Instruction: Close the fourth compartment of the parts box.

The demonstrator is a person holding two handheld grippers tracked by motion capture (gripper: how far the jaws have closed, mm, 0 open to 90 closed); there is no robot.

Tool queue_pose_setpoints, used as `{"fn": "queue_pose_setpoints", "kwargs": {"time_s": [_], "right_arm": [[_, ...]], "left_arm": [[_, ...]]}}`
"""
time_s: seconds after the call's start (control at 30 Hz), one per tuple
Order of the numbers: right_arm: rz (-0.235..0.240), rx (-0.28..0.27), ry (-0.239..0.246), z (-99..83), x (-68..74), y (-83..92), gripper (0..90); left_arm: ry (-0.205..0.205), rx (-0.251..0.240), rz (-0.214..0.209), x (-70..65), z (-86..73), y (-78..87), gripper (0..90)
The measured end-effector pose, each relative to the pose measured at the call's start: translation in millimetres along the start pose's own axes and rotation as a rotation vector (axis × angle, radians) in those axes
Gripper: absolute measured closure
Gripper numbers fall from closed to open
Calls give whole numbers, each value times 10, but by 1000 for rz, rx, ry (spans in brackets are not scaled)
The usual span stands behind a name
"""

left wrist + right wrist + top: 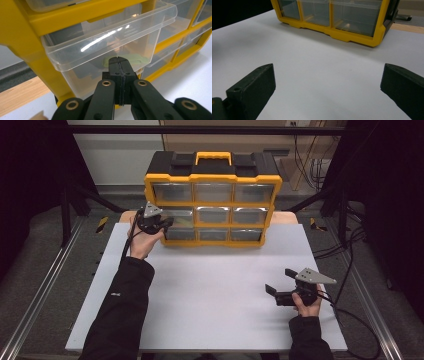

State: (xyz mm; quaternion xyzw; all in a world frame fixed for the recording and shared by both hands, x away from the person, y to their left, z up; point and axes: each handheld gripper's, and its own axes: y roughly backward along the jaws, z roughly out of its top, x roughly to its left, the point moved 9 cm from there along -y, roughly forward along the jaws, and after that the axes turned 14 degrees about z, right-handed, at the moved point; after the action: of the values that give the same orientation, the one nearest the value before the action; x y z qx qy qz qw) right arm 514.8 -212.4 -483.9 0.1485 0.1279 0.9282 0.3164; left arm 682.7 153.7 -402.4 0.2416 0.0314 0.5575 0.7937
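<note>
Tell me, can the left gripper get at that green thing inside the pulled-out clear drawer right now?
Probably not yet: the left gripper is shut and sits low against the drawer front, whose clear wall stands before the green thing.

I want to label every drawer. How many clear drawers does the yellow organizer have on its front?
9, in three rows of three on the organizer: top row, middle row, bottom row. The middle-left drawer is pulled out, and the left tool partly covers that column in the high view.

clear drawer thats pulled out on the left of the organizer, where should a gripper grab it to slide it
Grip the clear drawer by its overhanging front lip, coming straight at it from the front. The lip juts forward as a thin ledge, so one jaw fits above, one below. The left gripper sits shut just below it.
</note>
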Motion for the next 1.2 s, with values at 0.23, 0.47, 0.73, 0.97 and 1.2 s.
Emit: {"fn": "queue_pose_setpoints", "kwargs": {"time_s": [0.23,0.47,0.73,0.97,1.2], "right_arm": [[0,0,-3,1,1,2,3],[3,1,-2,0,3,1,4],[2,-1,1,3,0,3,3],[3,-1,1,3,1,3,3],[3,-1,-1,5,0,7,3]], "left_arm": [[16,-7,10,23,7,-45,899],[11,-10,26,47,-2,-78,899],[15,-12,43,64,-6,-109,899],[8,-24,47,76,0,-136,899],[25,-22,54,73,-3,-153,898]]}}
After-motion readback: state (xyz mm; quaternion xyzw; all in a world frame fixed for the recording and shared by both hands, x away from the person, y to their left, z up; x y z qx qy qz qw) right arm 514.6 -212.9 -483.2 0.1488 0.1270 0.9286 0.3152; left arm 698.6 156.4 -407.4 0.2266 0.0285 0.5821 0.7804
